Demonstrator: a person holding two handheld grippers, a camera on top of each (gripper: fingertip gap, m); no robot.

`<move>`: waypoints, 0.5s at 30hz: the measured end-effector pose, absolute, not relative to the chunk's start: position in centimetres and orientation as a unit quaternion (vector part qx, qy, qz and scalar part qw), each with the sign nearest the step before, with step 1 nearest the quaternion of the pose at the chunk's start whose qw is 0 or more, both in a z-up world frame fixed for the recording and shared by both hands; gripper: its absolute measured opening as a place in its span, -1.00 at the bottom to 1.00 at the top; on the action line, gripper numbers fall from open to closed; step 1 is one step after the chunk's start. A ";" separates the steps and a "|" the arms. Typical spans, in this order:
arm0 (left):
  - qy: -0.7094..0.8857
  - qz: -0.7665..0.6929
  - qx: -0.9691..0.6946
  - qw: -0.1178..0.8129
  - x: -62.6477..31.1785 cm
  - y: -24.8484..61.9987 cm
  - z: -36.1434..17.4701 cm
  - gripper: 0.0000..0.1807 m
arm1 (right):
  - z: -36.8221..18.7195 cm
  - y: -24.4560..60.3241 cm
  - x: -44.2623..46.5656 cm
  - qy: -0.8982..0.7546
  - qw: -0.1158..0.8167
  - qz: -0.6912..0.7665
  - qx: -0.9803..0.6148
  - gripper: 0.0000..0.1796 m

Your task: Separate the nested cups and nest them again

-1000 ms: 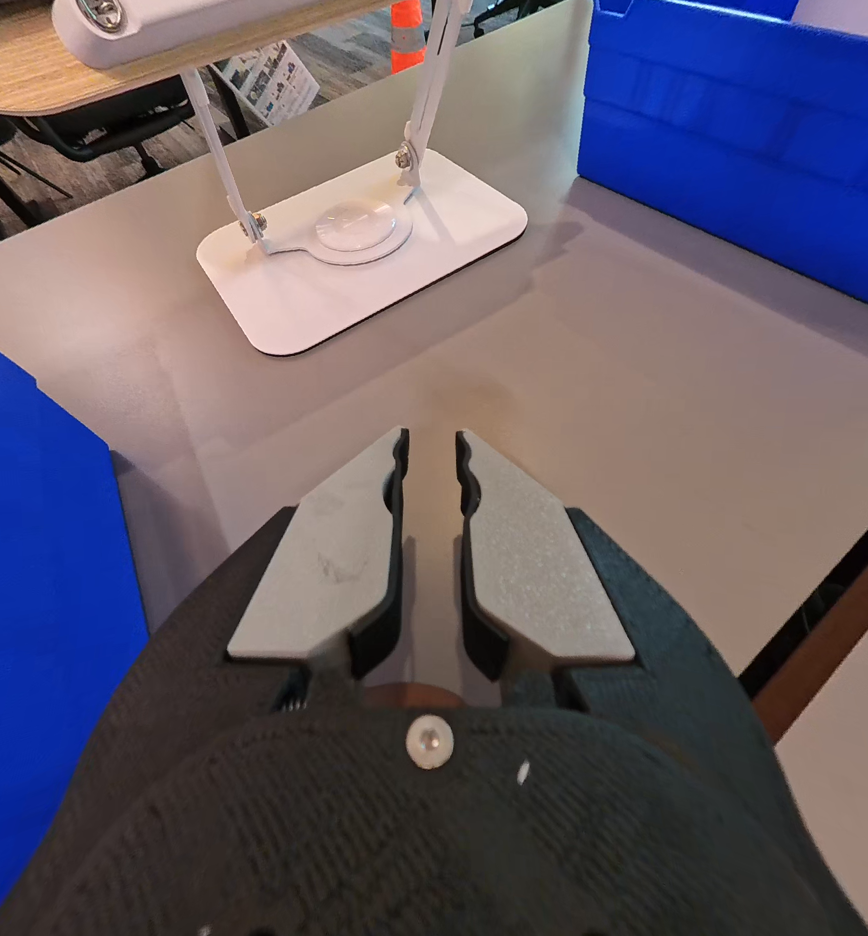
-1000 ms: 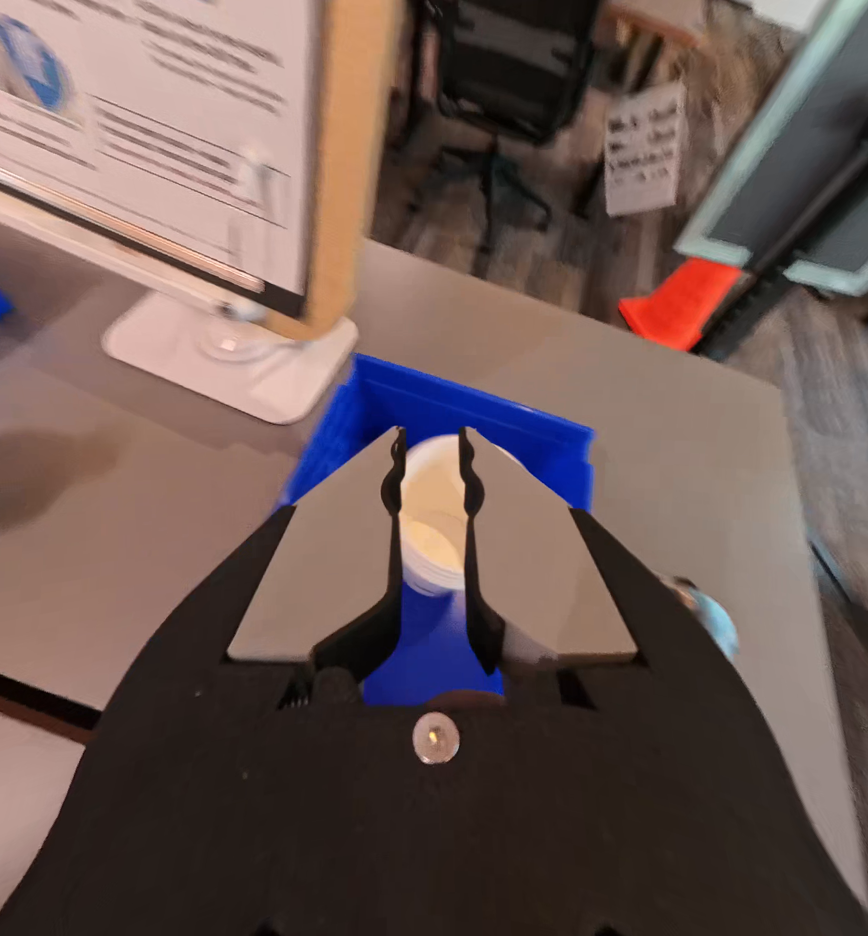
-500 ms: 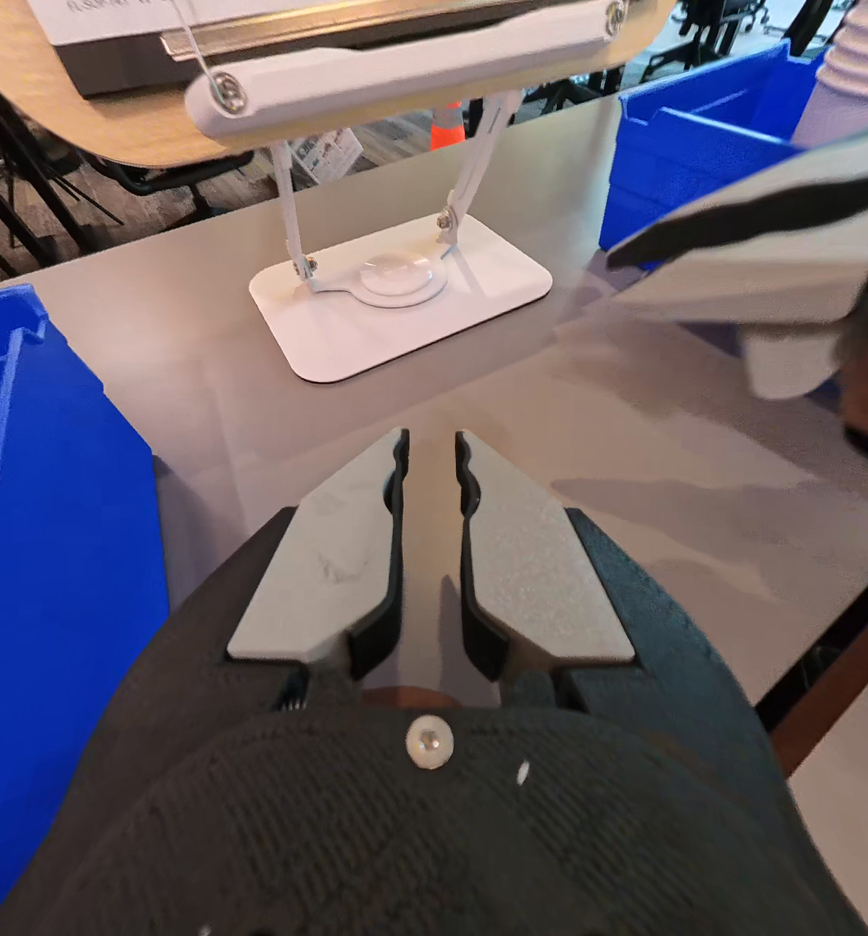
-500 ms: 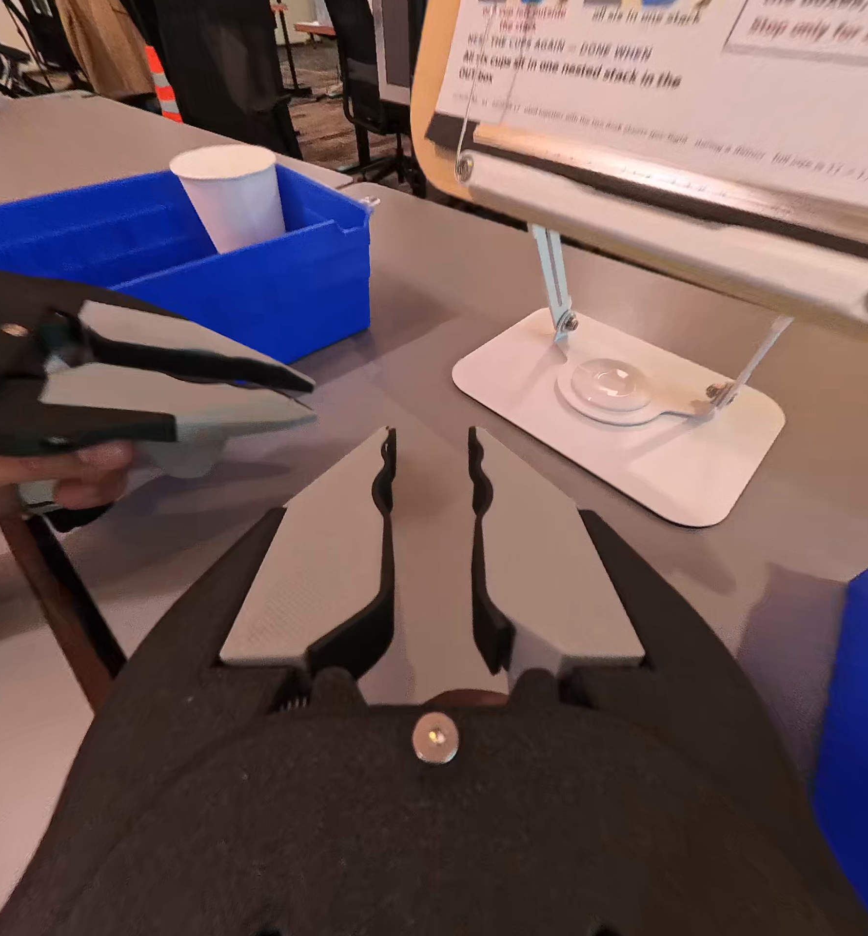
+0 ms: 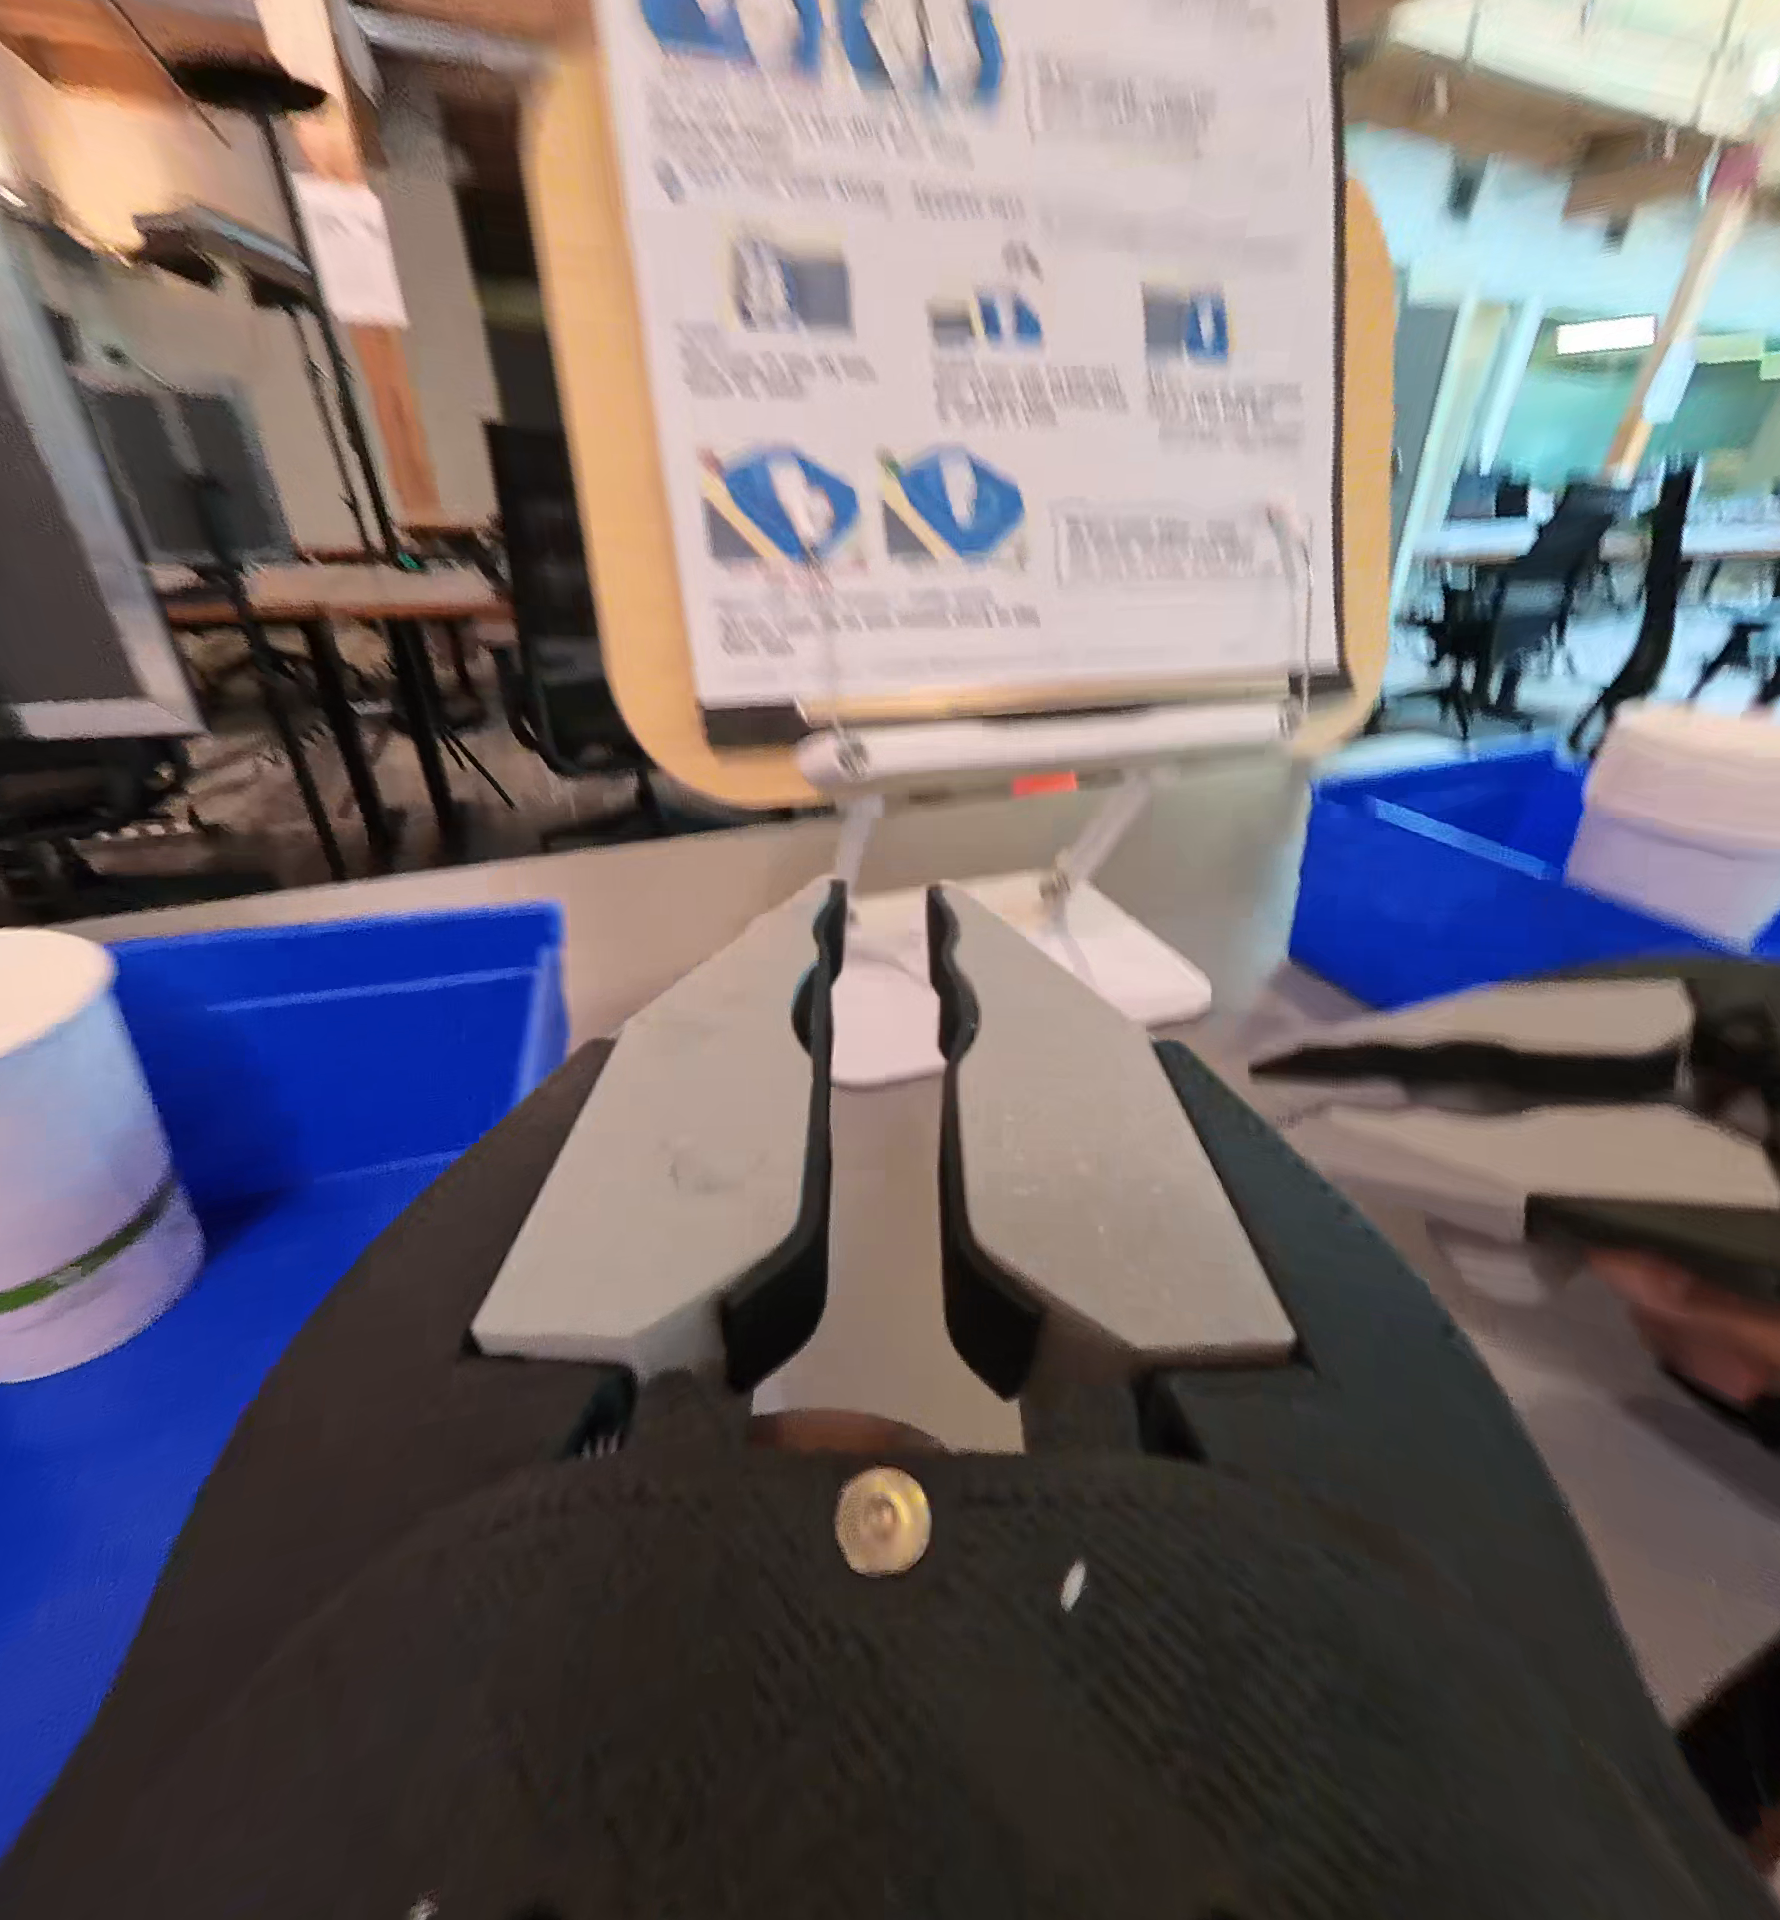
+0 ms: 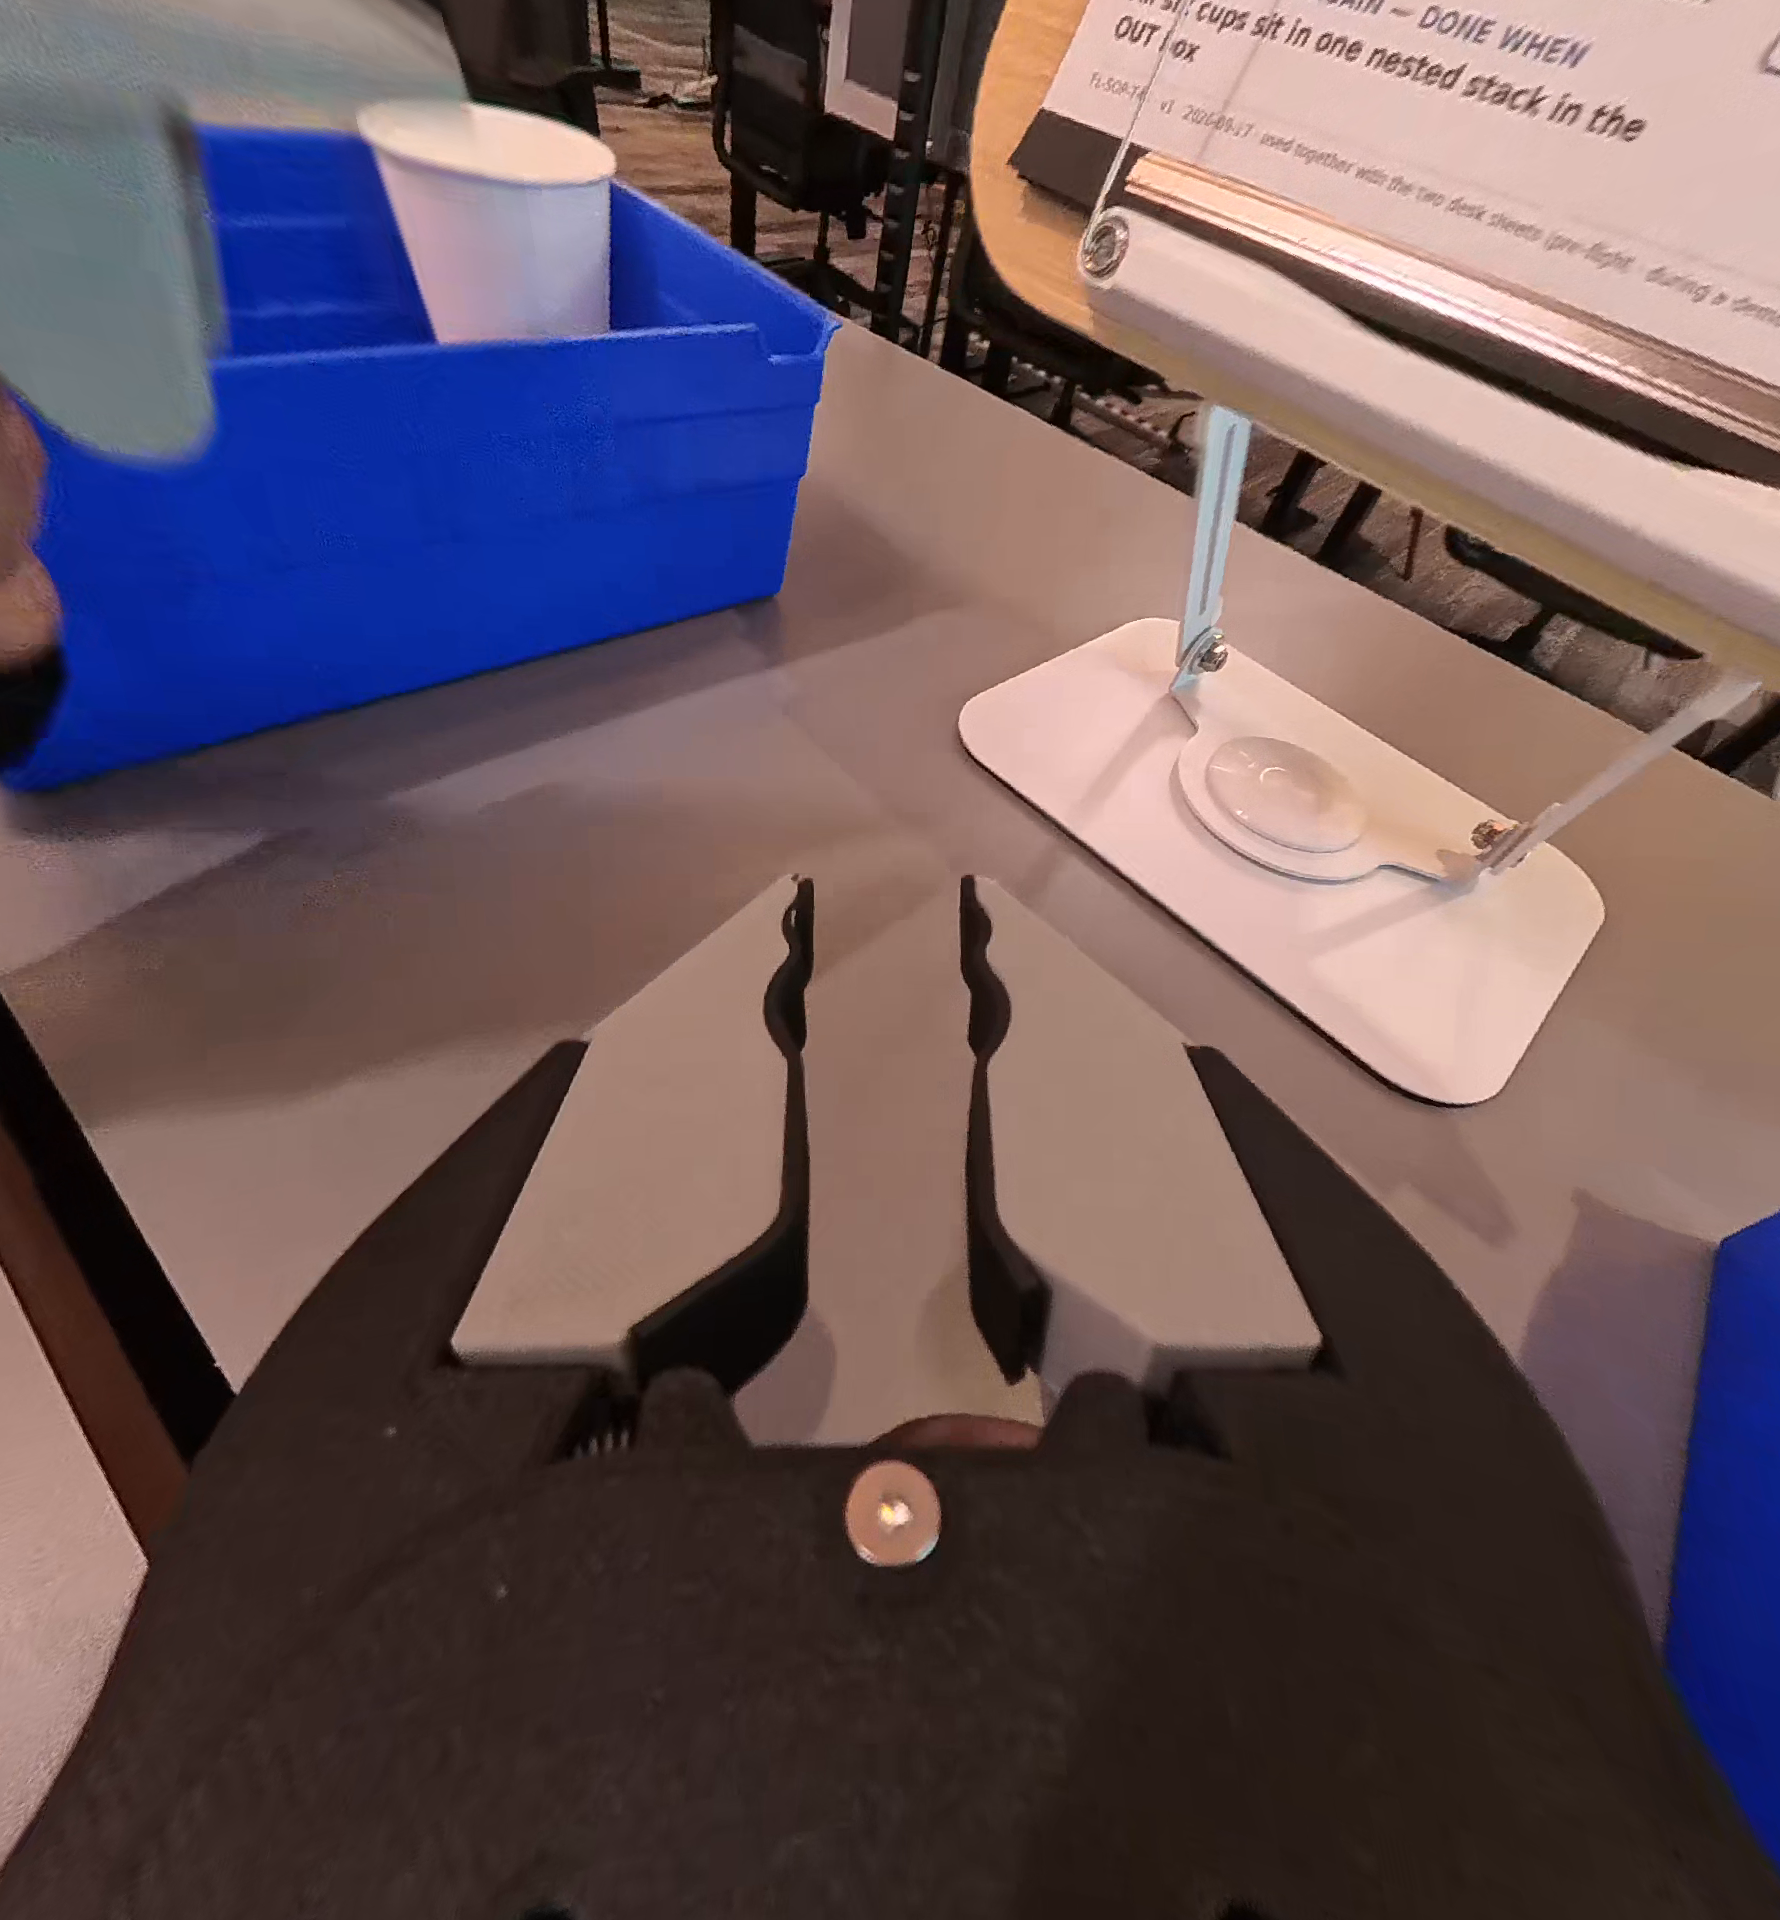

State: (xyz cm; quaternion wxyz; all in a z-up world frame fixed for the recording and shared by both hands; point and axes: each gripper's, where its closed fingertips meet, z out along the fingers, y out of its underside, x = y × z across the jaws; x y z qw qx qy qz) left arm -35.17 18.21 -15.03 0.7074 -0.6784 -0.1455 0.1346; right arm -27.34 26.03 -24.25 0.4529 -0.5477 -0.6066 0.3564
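Note:
In the left wrist view, a white paper cup (image 5: 34, 1143) with a thin green band stands in a blue bin (image 5: 346, 1039) at the left. A stack of white cups (image 5: 1696, 831) stands in a second blue bin (image 5: 1416, 883) at the right. My left gripper (image 5: 886, 904) is empty, with its fingers a little apart, and sits between the two bins. My right gripper (image 5: 1281, 1091) shows farther right, held by a hand. In the right wrist view, my right gripper (image 6: 886, 894) is slightly open and empty above the grey table (image 6: 553, 831). The left bin (image 6: 398, 499) and its cup (image 6: 501, 218) are at the upper left.
A document stand holds an instruction sheet (image 5: 969, 364) at the back middle, and its white base (image 6: 1281, 862) rests on the table. A blue bin corner (image 6: 1769, 1558) is at the right edge. The table's dark front edge (image 6: 34, 1195) is at the left. Chairs and desks stand behind. Some 15 cm of space lies between my two pairs of fingers.
The left wrist view has tilted up and swung left, so the cup in the left bin and the sheet now show. My right gripper has moved closer to the table and its fingers are slightly wider apart.

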 end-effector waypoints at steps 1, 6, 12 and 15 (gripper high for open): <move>-0.156 0.131 -0.655 0.728 -35.5 17.2 -13.7 -0.87 | -24.5 26.0 -27.4 -0.611 0.452 0.352 -0.547 -0.72; -0.228 0.092 -0.558 0.793 -37.8 12.1 -9.4 -0.90 | -25.0 26.1 -27.6 -0.618 0.459 0.337 -0.542 -0.72; -0.257 0.090 -0.505 0.819 -40.3 7.6 -5.1 -0.90 | -25.0 26.2 -27.6 -0.615 0.454 0.346 -0.544 -0.72; -0.253 0.148 -0.546 0.785 -43.2 7.4 -4.1 -0.78 | -25.4 26.3 -27.7 -0.618 0.448 0.344 -0.548 -0.72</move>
